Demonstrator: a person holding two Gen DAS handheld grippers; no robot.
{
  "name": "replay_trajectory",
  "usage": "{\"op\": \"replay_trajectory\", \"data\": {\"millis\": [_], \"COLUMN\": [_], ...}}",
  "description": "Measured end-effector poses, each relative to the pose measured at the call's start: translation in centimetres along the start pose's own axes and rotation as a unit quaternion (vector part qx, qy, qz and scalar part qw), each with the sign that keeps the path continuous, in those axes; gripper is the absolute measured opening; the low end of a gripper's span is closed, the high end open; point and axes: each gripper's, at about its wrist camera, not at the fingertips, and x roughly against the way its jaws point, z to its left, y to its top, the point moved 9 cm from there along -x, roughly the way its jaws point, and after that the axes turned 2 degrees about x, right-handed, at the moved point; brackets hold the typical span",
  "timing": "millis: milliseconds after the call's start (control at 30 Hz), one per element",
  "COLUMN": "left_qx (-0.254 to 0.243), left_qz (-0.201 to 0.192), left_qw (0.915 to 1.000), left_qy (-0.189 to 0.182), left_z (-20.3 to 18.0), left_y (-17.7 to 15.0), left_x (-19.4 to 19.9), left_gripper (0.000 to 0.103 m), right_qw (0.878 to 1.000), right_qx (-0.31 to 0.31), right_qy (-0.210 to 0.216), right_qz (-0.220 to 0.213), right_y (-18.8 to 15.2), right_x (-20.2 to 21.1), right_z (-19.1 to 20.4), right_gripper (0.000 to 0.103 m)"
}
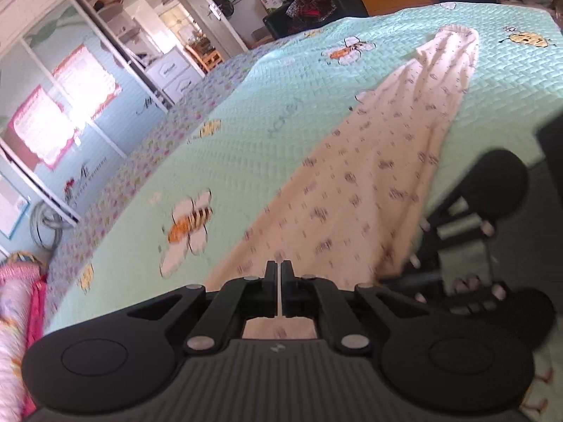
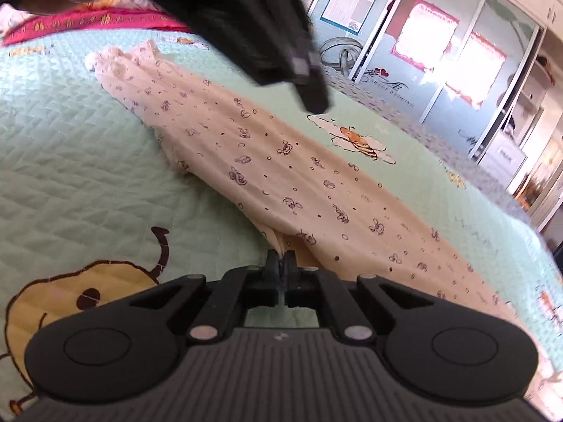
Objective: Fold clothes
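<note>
Lay stretched long from near to far on the mint quilted bedspread (image 1: pixel 274 105), the cream printed garment (image 1: pixel 352 190), pinched at its near end by clenched left gripper (image 1: pixel 280 274) and right gripper (image 2: pixel 280 263); risked slipping and bunching if pulled unevenly.

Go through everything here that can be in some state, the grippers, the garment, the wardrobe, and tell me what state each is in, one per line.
Left gripper: fingers shut on the garment's near edge.
Right gripper: fingers shut on a bunched fold of the garment.
Cream patterned cloth garment: stretched long across the bed, far end rumpled.
Mint green quilted bedspread with bees: spread flat under the garment.
White sliding wardrobe: open, shelves showing.
</note>
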Motion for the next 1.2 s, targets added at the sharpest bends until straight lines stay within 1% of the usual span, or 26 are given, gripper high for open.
{"op": "replay_trajectory", "data": {"millis": [67, 100, 133, 267, 300, 333, 367, 400, 433, 500, 567, 600, 633, 700, 800, 833, 867, 900, 933, 967, 1000, 1033, 1067, 1100, 1167, 1200], "left_qx": [0.011, 0.022, 0.037, 0.120, 0.140, 0.159, 0.174, 0.188, 0.194, 0.205, 0.229, 0.244, 0.260, 0.287, 0.313, 0.322, 0.330, 0.333, 0.335, 0.336, 0.337, 0.339, 0.340, 0.340, 0.342, 0.343], "left_qz": [0.015, 0.022, 0.028, 0.041, 0.043, 0.044, 0.045, 0.045, 0.046, 0.045, 0.036, 0.033, 0.030, 0.025, 0.017, 0.016, 0.016, 0.015, 0.015, 0.015, 0.016, 0.016, 0.016, 0.015, 0.014, 0.014], "left_qw": [0.9998, 0.9995, 0.9989, 0.9919, 0.9893, 0.9863, 0.9837, 0.9811, 0.9800, 0.9776, 0.9727, 0.9692, 0.9653, 0.9576, 0.9495, 0.9464, 0.9438, 0.9428, 0.9422, 0.9417, 0.9412, 0.9407, 0.9404, 0.9401, 0.9396, 0.9393], "left_qy": [-0.001, 0.000, 0.000, -0.007, -0.005, -0.004, -0.005, -0.006, -0.005, -0.002, -0.001, -0.002, -0.003, 0.000, 0.009, 0.011, 0.011, 0.008, 0.006, 0.003, 0.000, -0.003, -0.003, -0.003, -0.003, -0.003], "left_z": [-0.3, -0.4, -0.4, 0.1, 0.3, 0.5, 0.5, 0.5, 0.5, 0.7, 1.1, 1.4, 1.7, 2.2, 2.5, 2.5, 2.3, 2.1, 1.8, 1.6, 1.3, 1.1, 1.0, 1.0, 0.9, 0.9], "left_y": [-1.8, -2.7, -3.5, -6.4, -7.2, -7.9, -8.5, -9.2, -9.6, -10.4, -10.9, -11.2, -11.6, -12.4, -13.6, -14.0, -14.4, -14.7, -15.1, -15.4, -15.8, -16.1, -16.3, -16.4, -16.7, -16.9], "left_x": [0.1, 0.0, -0.1, 0.2, 0.4, 0.6, 0.8, 1.0, 1.2, 1.4, 1.7, 1.7, 1.8, 1.9, 2.5, 2.7, 3.0, 3.3, 3.5, 3.7, 3.8, 4.0, 4.2, 4.4, 4.8, 5.0], "left_gripper": [0.003, 0.003, 0.003, 0.003, 0.003, 0.003, 0.003, 0.003, 0.004, 0.003, 0.004, 0.004, 0.004, 0.004, 0.004, 0.004, 0.004, 0.004, 0.004, 0.004, 0.004, 0.004, 0.004, 0.004, 0.004, 0.004], "right_qw": [0.999, 0.998, 0.997, 0.994, 0.993, 0.994, 0.996, 0.997, 0.998, 0.998, 0.997, 0.997, 0.996, 0.995, 0.998, 0.999, 0.998, 0.994, 0.986, 0.979, 0.976, 0.973, 0.972, 0.971, 0.963, 0.957], "right_qx": [0.033, 0.051, 0.068, 0.103, 0.110, 0.106, 0.086, 0.068, 0.057, 0.068, 0.075, 0.080, 0.085, 0.098, 0.053, 0.028, -0.009, -0.048, -0.098, -0.137, -0.161, -0.183, -0.193, -0.204, -0.238, -0.256], "right_qy": [-0.014, -0.021, -0.026, -0.030, -0.028, -0.019, 0.000, 0.017, 0.023, 0.008, -0.006, -0.010, -0.014, -0.016, 0.015, 0.032, 0.063, 0.094, 0.129, 0.143, 0.139, 0.134, 0.123, 0.116, 0.126, 0.134], "right_qz": [-0.004, -0.006, -0.009, -0.017, -0.019, -0.019, -0.018, -0.016, -0.015, -0.014, -0.012, -0.010, -0.007, -0.003, -0.012, -0.017, -0.022, -0.027, -0.033, -0.039, -0.045, -0.049, -0.047, -0.039, -0.015, -0.004], "right_y": [0.9, 1.2, 1.5, 2.5, 2.7, 2.8, 3.0, 3.3, 3.5, 3.8, 4.1, 4.3, 4.4, 4.8, 6.0, 6.6, 7.0, 7.4, 7.8, 8.0, 8.1, 8.1, 7.9, 7.7, 7.1, 6.9], "right_x": [-0.8, -1.1, -1.5, -2.3, -2.3, -2.0, -1.7, -1.4, -1.1, -0.9, -1.0, -1.1, -1.3, -1.9, -1.8, -1.6, -1.6, -1.5, -1.2, -1.1, -1.1, -1.2, -1.3, -1.6, -2.4, -2.8], "right_z": [0.3, 0.5, 0.8, 2.2, 2.5, 2.7, 2.7, 2.8, 2.8, 3.2, 3.6, 3.9, 4.2, 5.1, 5.4, 5.5, 5.6, 5.6, 5.5, 5.3, 5.0, 4.8, 4.6, 4.4, 4.3, 4.2], "right_gripper": [0.021, 0.032, 0.034, 0.032, 0.028, 0.015, 0.005, 0.002, 0.002, 0.002, 0.004, 0.008, 0.020, 0.027, 0.028, 0.032, 0.035, 0.040, 0.048, 0.051, 0.053, 0.053, 0.052, 0.051, 0.030, 0.009]}}
